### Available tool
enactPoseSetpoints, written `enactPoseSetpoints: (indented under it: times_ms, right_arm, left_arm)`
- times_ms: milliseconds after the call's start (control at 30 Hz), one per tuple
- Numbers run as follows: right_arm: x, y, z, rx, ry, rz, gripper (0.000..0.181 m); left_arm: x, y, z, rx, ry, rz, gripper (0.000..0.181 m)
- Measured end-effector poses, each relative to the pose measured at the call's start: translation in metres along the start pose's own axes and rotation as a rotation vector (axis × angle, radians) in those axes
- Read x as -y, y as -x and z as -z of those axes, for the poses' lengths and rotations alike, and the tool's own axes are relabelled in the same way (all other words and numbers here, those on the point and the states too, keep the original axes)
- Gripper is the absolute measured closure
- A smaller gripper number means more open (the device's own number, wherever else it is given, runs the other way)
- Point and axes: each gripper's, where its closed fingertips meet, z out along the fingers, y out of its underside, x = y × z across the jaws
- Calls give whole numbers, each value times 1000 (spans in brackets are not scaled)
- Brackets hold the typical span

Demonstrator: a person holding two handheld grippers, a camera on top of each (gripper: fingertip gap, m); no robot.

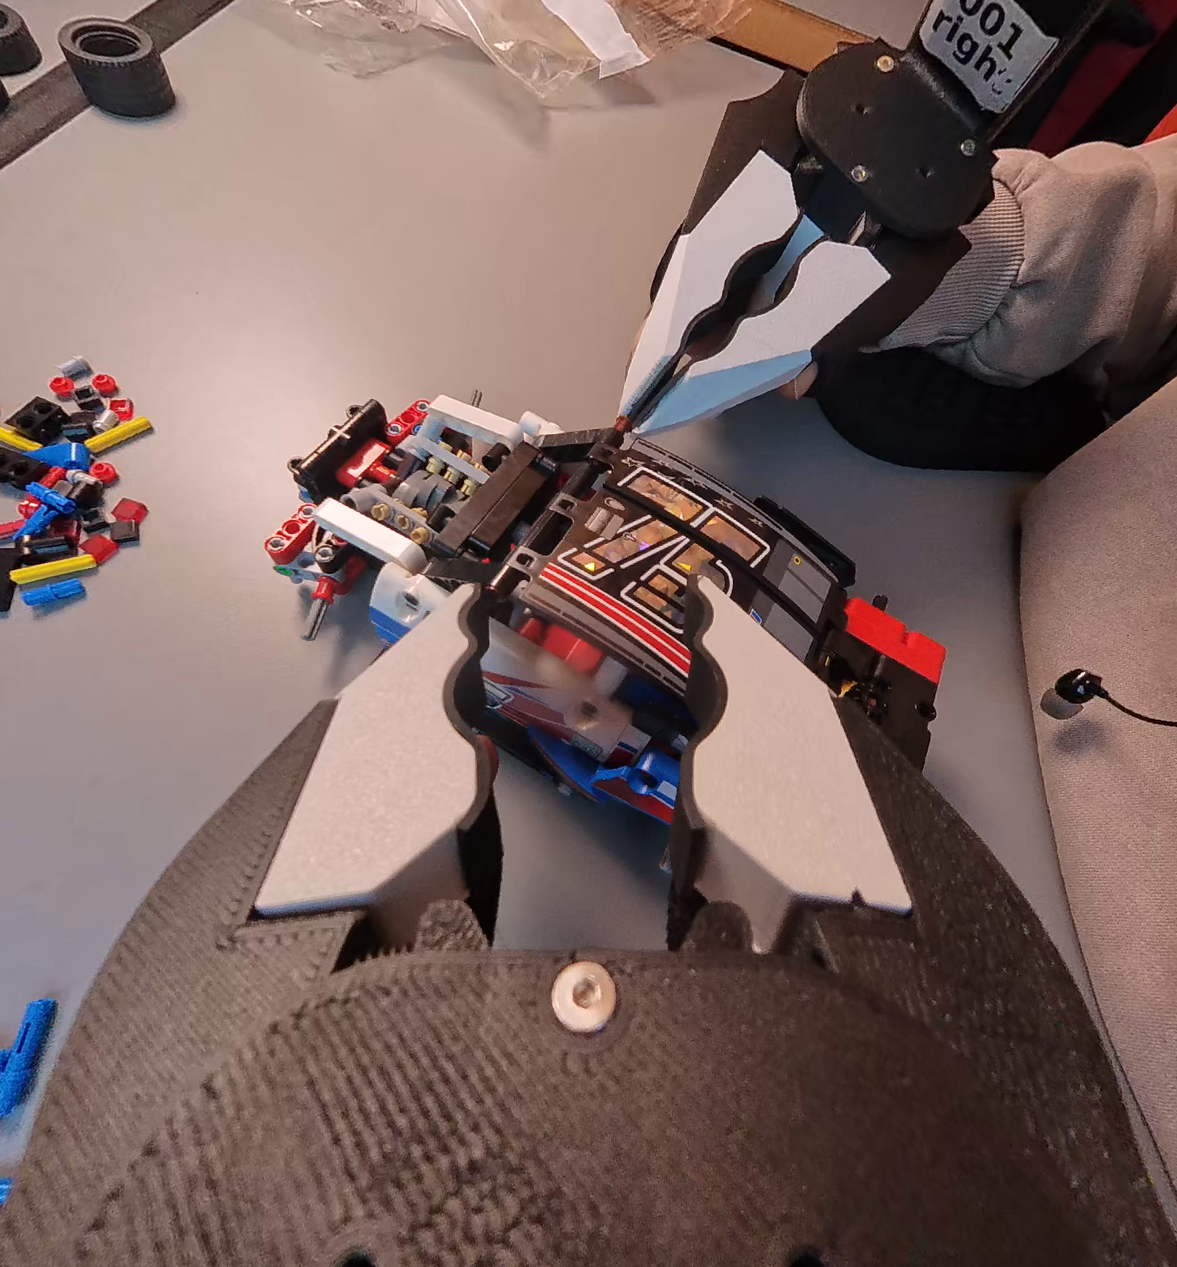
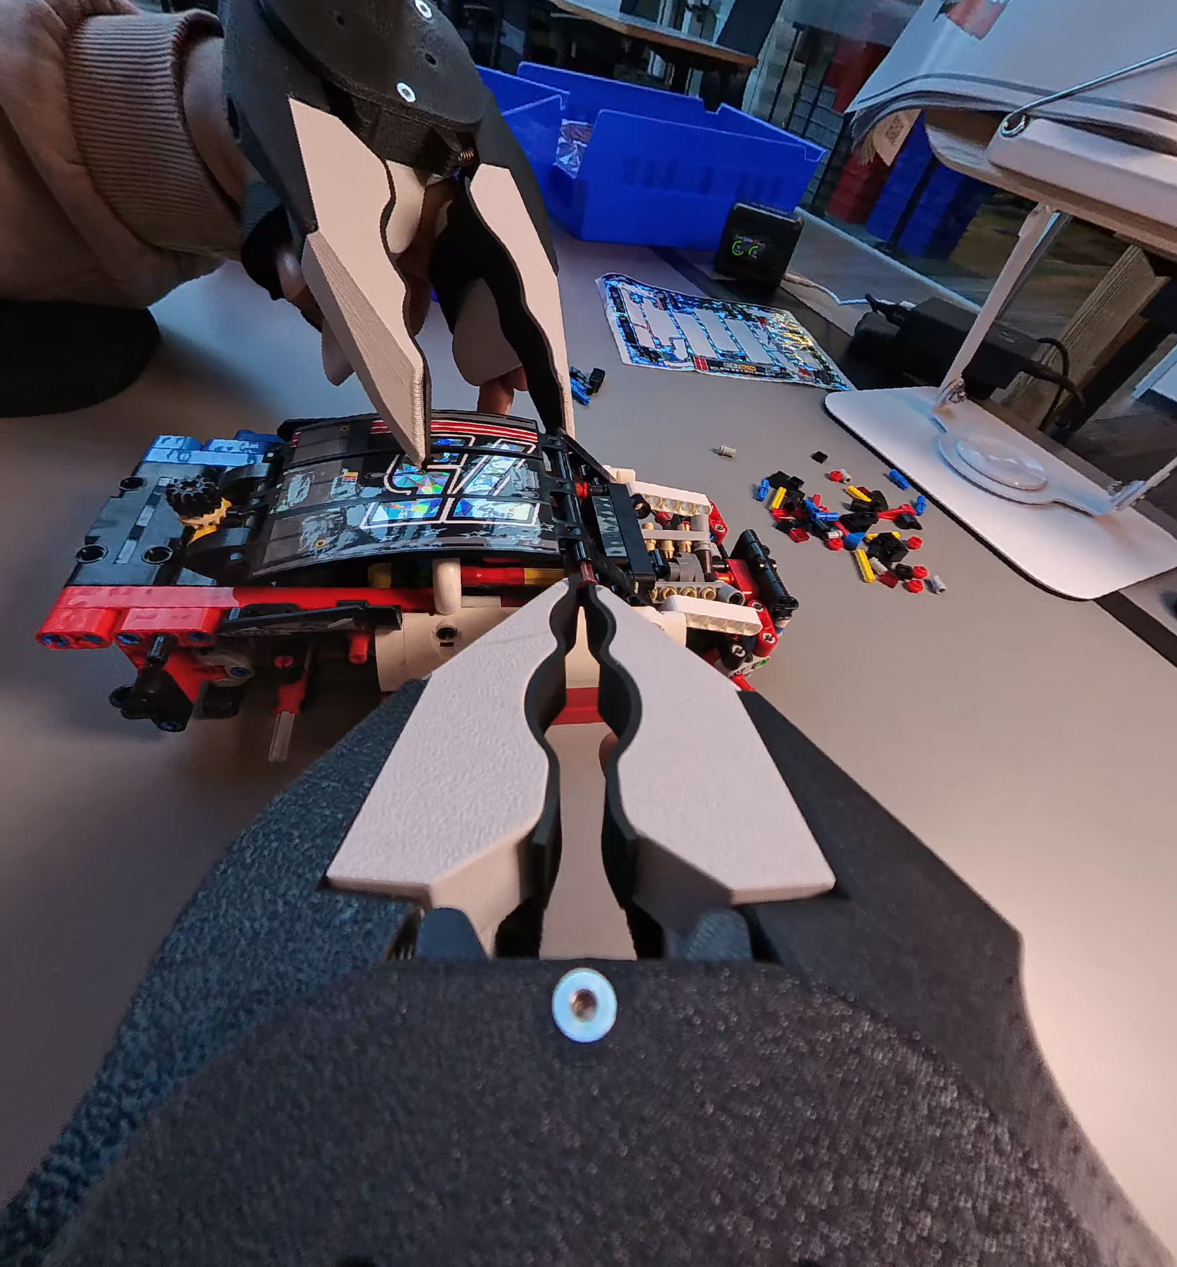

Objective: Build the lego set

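Note:
The part-built Lego car [image 1: 647,541] lies on the grey table, with a black stickered roof and its engine bay exposed at the front. My left gripper [image 1: 582,593] is open, and its jaws straddle the roof. In the right wrist view [image 2: 491,442] one fingertip rests on the roof sticker and the other at the roof's front edge. My right gripper [image 2: 580,591] is shut on a small dark red pin [image 1: 618,419] and holds it at the black frame between roof and engine. The car [image 2: 400,521] fills the middle of the right wrist view.
A pile of small loose parts [image 1: 50,480] lies left of the car and also shows in the right wrist view [image 2: 853,521]. Black tyres [image 1: 115,65] and plastic bags [image 1: 503,41] lie at the back. A sticker sheet [image 2: 709,336], blue bins [image 2: 674,164] and a white stand base [image 2: 1024,493] lie beyond.

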Motion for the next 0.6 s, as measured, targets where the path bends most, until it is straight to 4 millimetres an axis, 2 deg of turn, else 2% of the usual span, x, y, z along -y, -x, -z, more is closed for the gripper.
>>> enactPoseSetpoints:
  times_ms: [600]
  right_arm:
    - [2,3,-1,-29,2,136,181]
  left_arm:
    - [-2,-1,2,-10,7,-9,125]
